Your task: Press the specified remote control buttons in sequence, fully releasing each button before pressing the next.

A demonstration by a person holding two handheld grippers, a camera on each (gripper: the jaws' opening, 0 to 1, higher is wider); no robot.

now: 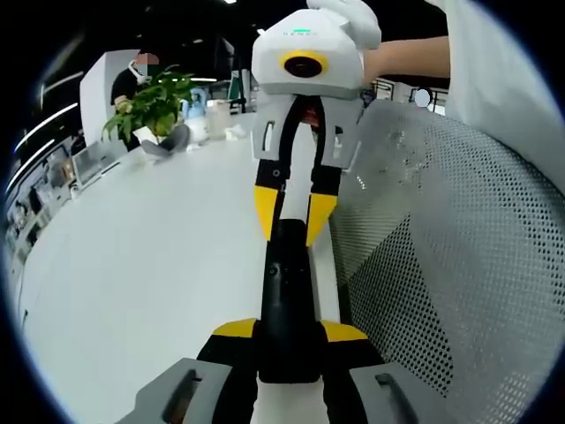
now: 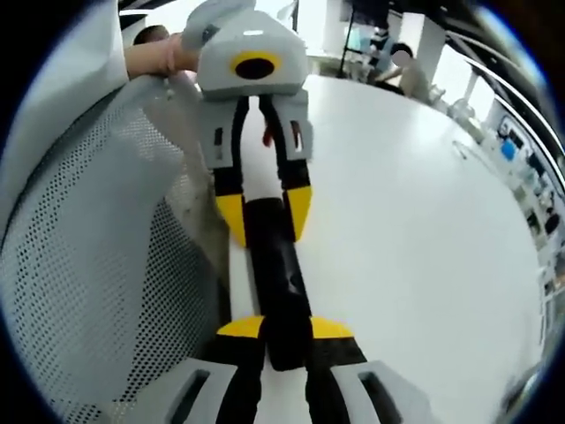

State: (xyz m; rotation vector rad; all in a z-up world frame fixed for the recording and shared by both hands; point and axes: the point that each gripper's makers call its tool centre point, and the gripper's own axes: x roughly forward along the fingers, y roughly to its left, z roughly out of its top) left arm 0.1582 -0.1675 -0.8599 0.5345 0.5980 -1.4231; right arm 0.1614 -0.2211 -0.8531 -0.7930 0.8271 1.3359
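A long black remote control (image 1: 287,283) is held by both ends between the two grippers, which face each other above the white table's edge. My left gripper (image 1: 289,331) rises from the bottom of the left gripper view, its yellow-tipped jaws shut on the near end. My right gripper (image 1: 292,210) comes in from above and is shut on the far end. In the right gripper view the remote control (image 2: 278,274) runs from my right gripper (image 2: 285,327) up to the left gripper (image 2: 265,212). Its buttons are too dark to make out.
The white table (image 1: 150,265) spreads to the left. A grey mesh chair back (image 1: 459,265) stands close beside the grippers, and a white sleeve (image 1: 503,62) shows above it. A potted plant (image 1: 150,102) and a person sit at the far end.
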